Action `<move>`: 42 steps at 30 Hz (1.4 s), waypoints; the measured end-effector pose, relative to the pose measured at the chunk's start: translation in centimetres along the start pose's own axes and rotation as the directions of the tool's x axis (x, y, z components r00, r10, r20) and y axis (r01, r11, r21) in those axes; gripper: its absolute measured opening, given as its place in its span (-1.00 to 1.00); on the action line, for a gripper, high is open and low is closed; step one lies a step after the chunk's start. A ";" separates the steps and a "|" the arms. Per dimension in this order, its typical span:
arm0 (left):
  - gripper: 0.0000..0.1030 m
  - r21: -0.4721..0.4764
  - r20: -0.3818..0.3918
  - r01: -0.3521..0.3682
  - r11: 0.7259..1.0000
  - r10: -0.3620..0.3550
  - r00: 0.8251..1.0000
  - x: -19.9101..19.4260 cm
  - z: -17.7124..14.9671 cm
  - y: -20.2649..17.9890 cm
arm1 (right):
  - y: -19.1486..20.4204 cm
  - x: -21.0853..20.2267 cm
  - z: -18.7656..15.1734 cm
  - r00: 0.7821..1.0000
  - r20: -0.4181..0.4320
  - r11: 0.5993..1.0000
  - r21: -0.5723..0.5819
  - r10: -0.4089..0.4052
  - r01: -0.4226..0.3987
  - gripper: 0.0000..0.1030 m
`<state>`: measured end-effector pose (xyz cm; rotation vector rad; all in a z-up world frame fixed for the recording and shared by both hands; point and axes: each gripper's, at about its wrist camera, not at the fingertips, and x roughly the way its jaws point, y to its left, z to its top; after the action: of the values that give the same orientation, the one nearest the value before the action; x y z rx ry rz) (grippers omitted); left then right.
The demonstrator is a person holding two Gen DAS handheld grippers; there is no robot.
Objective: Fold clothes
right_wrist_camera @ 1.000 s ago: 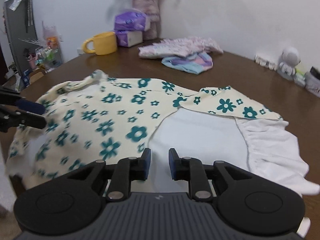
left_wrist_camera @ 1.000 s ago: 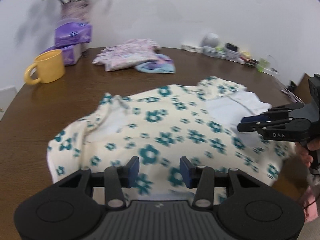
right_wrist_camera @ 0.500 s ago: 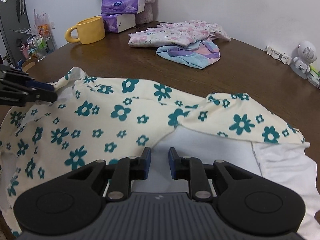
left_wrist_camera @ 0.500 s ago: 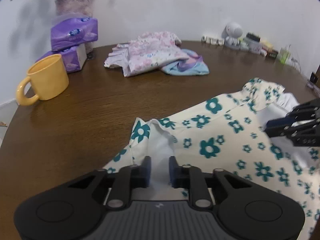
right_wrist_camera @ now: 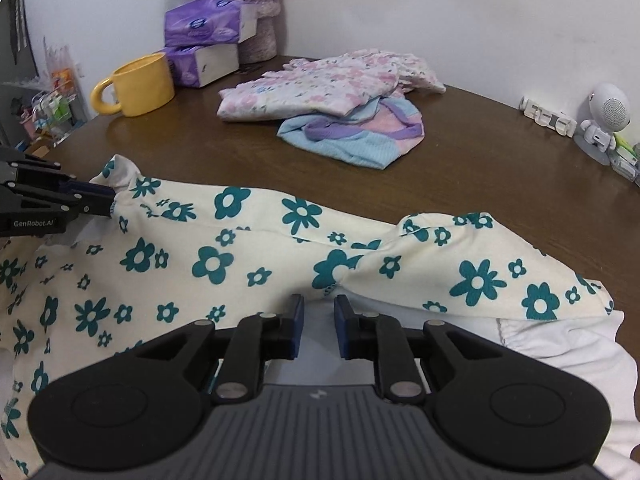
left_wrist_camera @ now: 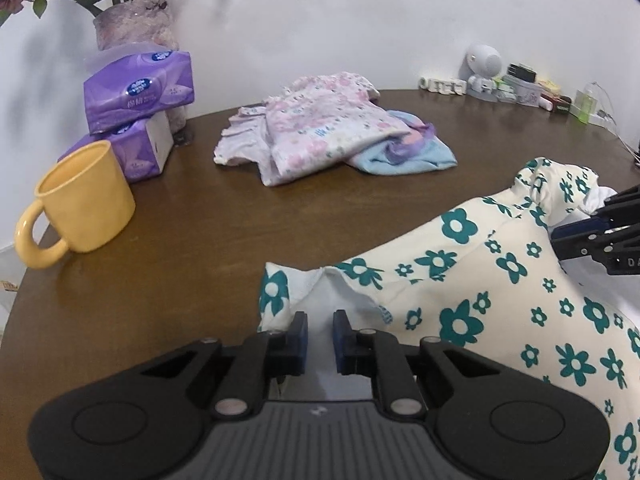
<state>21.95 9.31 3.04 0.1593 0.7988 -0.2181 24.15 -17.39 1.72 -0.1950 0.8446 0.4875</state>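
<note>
While two tools (left_wrist_camera: 320, 338) (right_wrist_camera: 319, 330) pinch one floral garment (right_wrist_camera: 240, 248), two folded clothes (left_wrist_camera: 332, 140) lie beyond.

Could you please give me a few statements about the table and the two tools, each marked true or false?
1. The left tool is shut on the cream garment with teal flowers. True.
2. The right tool hangs open over bare wood. False: it is shut on the same garment.
3. The yellow ceramic mug lies on its side. False: it stands upright on the round brown wooden table.
4. Two purple tissue packs are stacked beside the mug. True.
5. The pink floral garment lies partly over a blue and purple garment. True.
6. The flowered garment is already folded into a neat square. False: it is spread out and rumpled.
</note>
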 end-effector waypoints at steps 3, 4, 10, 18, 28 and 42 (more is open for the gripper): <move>-0.75 -0.013 0.010 -0.001 1.000 0.001 1.000 0.7 0.5 0.6 | -0.6 0.3 0.4 1.000 0.009 0.999 0.035 0.004 -0.005 -0.69; -0.75 -0.013 0.012 0.002 1.000 -0.002 1.000 0.7 0.5 0.6 | -0.9 0.0 0.3 1.000 0.003 0.998 0.056 0.009 -0.010 -0.69; -0.75 -0.006 0.020 0.006 1.000 -0.005 1.000 0.8 0.4 0.7 | -0.3 -2.8 -2.1 0.996 -0.054 0.998 0.015 0.069 -0.069 -0.69; -0.75 -0.011 0.023 -0.008 1.000 0.008 1.000 0.7 0.3 0.5 | 1.4 -4.8 -4.3 0.994 -0.100 0.993 -0.103 0.045 -0.056 -0.68; -0.57 0.053 0.117 0.084 0.995 -0.090 0.989 -7.7 -2.2 -2.6 | 0.0 -6.8 -4.4 0.998 -0.018 0.997 -0.031 0.067 -0.067 -0.67; -0.69 0.216 -0.135 0.232 0.949 -0.206 0.969 -11.5 -9.8 -9.4 | -0.1 -1.1 -0.1 0.999 -0.023 0.998 -0.047 0.033 -0.034 -0.67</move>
<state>5.05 3.97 4.05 0.3041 0.9013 -0.5173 23.54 -17.91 2.54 -0.2302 0.8594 0.5374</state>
